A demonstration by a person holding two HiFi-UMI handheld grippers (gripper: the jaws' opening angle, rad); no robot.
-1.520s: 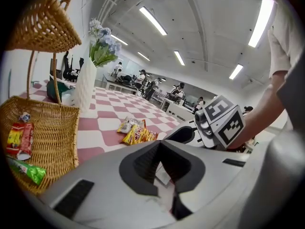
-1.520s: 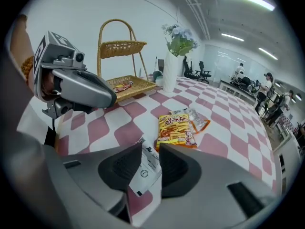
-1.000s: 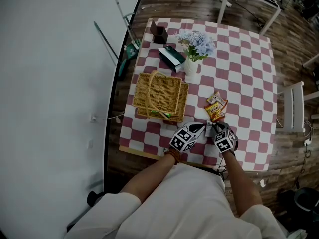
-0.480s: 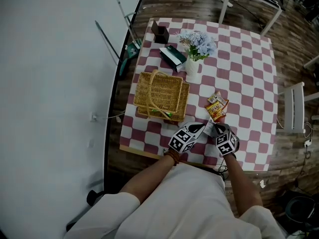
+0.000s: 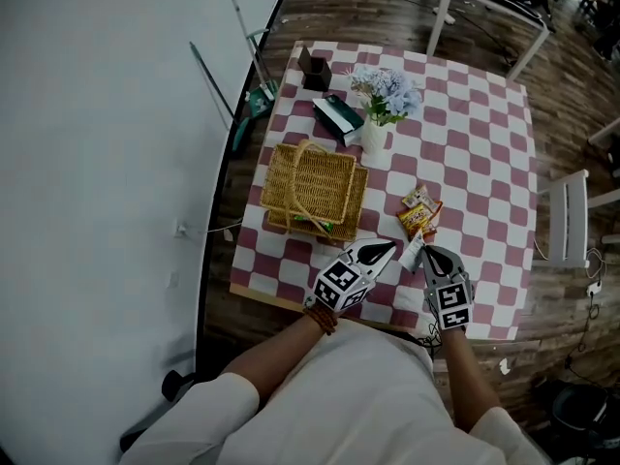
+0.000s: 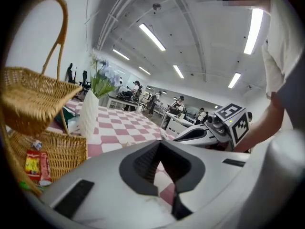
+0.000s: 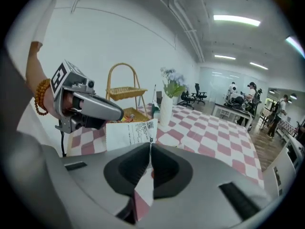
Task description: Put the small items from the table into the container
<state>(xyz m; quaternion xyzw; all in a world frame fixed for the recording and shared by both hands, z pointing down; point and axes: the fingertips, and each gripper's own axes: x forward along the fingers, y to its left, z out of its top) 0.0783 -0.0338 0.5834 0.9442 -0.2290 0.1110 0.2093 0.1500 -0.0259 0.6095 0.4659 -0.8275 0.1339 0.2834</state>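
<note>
A woven basket [image 5: 315, 190] with a hoop handle stands at the left of the checked table [image 5: 475, 143]; it fills the left of the left gripper view [image 6: 33, 94], with a red snack packet [image 6: 35, 166] inside. Two orange snack packets [image 5: 420, 214] lie to the basket's right. My right gripper [image 5: 426, 253] is raised above the table's near edge, shut on a white printed sachet [image 7: 131, 132] that sticks out from its jaws [image 5: 414, 253]. My left gripper [image 5: 386, 249] hovers just left of it, jaws together and nothing in them.
A white vase of blue flowers [image 5: 380, 105], a green-and-white box [image 5: 337, 112] and a dark box [image 5: 312, 66] stand at the far left of the table. A white chair [image 5: 572, 221] is on the right, a wall on the left.
Both grippers have risen from the table near its front edge. The right one has closed on the white sachet and lifted it.
</note>
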